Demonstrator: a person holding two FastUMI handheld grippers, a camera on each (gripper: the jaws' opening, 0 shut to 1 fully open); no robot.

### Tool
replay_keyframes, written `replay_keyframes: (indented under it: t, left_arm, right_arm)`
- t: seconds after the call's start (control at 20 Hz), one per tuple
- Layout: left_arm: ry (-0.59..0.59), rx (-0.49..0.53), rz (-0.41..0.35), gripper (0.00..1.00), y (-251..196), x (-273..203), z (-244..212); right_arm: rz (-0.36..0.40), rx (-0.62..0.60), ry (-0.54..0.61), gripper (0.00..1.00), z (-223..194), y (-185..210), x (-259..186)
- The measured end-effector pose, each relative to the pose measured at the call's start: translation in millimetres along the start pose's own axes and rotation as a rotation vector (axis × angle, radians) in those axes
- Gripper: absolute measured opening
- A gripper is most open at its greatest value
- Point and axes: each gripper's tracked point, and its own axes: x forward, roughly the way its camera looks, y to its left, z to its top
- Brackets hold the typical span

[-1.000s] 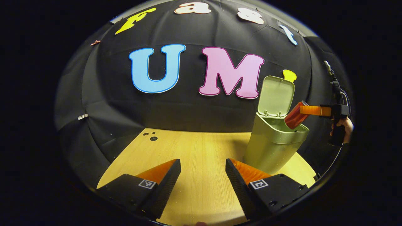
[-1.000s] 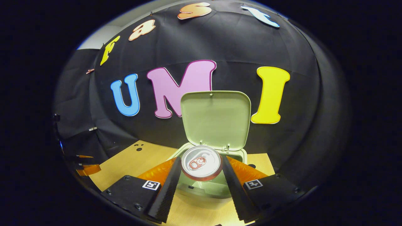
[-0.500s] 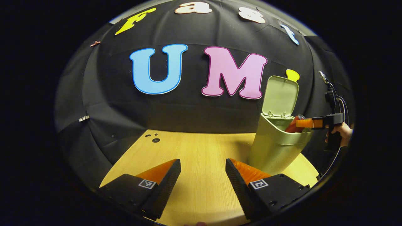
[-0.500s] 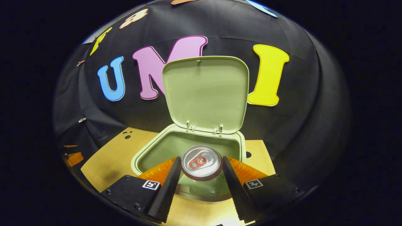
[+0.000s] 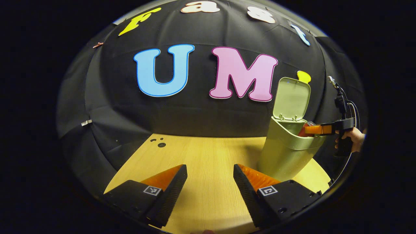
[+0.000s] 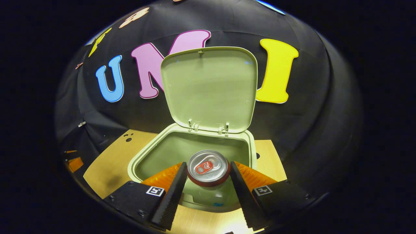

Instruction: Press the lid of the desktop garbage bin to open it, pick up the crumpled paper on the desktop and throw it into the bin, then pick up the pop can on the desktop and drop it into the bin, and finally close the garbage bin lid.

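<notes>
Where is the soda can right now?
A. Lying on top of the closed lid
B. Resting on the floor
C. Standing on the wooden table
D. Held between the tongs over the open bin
D: in the right gripper view the soda can sits clamped between the right tongs, just above the mouth of the bin, whose lid stands raised.

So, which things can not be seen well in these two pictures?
- Crumpled paper: whether it lies in the bin cannot be told; in the right gripper view the can and the right hand-held gripper cover the bottom.
- Can body: in the left gripper view the bin wall hides most of it.
- Left hand-held gripper: its rear is cut off by the lower edge.
</notes>
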Motion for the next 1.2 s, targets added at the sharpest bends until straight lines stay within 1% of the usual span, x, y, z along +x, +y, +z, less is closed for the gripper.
replay_keyframes:
  t: [0.55, 0.6, 0.65, 0.7, 0.75, 0.8, 0.85, 0.9, 1.05, 1.2]
  left_arm:
    - [0.0, 0.008, 0.006, 0.93, 1, -8, -2]
    - [-0.001, 0.009, 0.007, 0.93, 1, -10, -2]
    - [-0.001, 0.009, 0.007, 0.97, 0, -10, -1]
    - [-0.003, 0.01, 0.007, 0.97, 0, -10, -2]
    - [-0.004, 0.01, 0.008, 0.93, 0, -11, -1]
    - [-0.004, 0.01, 0.009, 0.97, 0, -12, -2]
    - [-0.004, 0.01, 0.009, 0.93, -1, -12, -1]
    - [-0.003, 0.01, 0.01, 0.93, -1, -13, -2]
    - [-0.003, 0.008, 0.012, 0.93, -2, -17, -2]
    - [-0.002, 0.006, 0.013, 0.93, -3, -19, -3]
  right_arm:
    - [-0.001, 0.011, -0.01, 0.84, 1, -1, -6]
    - [-0.003, 0.012, -0.013, 0.84, 2, -2, -7]
    - [-0.007, 0.016, -0.019, 0.86, 4, -3, -8]
    - [-0.006, 0.024, -0.03, 0.86, 7, -3, -9]
    - [-0.003, 0.036, -0.051, 0.86, 13, -2, -11]
    - [0.004, 0.049, -0.075, 0.86, 20, 0, -14]
    - [0.013, 0.06, -0.104, 0.87, 28, 1, -16]
    - [0.02, 0.065, -0.137, 0.87, 40, 3, -20]
    - [0.026, 0.039, -0.226, 0.94, 75, 4, -30]
    - [0.026, 0.002, -0.325, 0.95, 117, 5, -37]
